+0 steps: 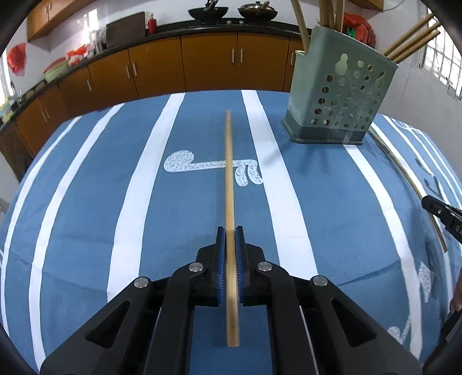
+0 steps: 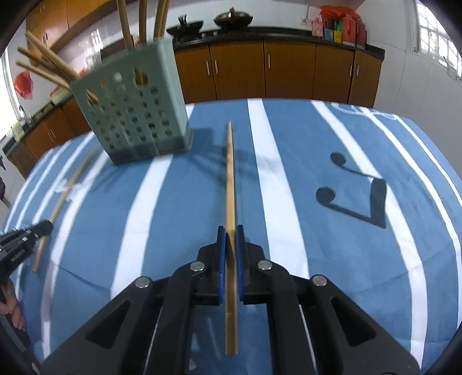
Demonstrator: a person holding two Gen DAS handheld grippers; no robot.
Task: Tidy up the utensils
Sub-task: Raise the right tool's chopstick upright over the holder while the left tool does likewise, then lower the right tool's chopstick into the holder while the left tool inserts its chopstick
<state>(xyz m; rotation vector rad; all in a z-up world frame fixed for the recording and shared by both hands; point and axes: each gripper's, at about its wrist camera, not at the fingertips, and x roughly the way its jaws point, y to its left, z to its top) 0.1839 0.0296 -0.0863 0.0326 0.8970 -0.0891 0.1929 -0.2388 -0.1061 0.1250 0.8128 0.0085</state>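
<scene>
The left gripper [image 1: 230, 230] has its blue-padded jaws closed onto a long pale wooden chopstick [image 1: 229, 178], which runs straight forward from between the pads and out over the cloth, its rear end sticking back past the linkage. The right gripper [image 2: 230, 230] grips in the same way a second pale wooden chopstick [image 2: 229, 178], its jaws pinched tight on the shaft, the tip pointing ahead.

Both sticks hang above a blue tablecloth with broad white stripes [image 1: 86, 207], printed with a white musical-note motif under the left stick and a dark blue musical note [image 2: 358, 196] to the right of the right stick.

Ahead and to the right of the left gripper stands a pale green perforated plastic utensil holder [image 1: 340, 95], upright on a darker base, with several more wooden chopsticks [image 1: 413, 37] leaning out of its top. From the right wrist the same holder sits ahead and to the left. The right gripper's stick shows in the left wrist view as a curved line just right of the holder, and the left gripper's stick shows blurred at the left of the right wrist view; whether either touches the cloth is hard to say.

Behind the table runs a row of brown wooden cabinets [image 2: 288, 69] under a dark countertop carrying two black woks [image 1: 231, 13].
</scene>
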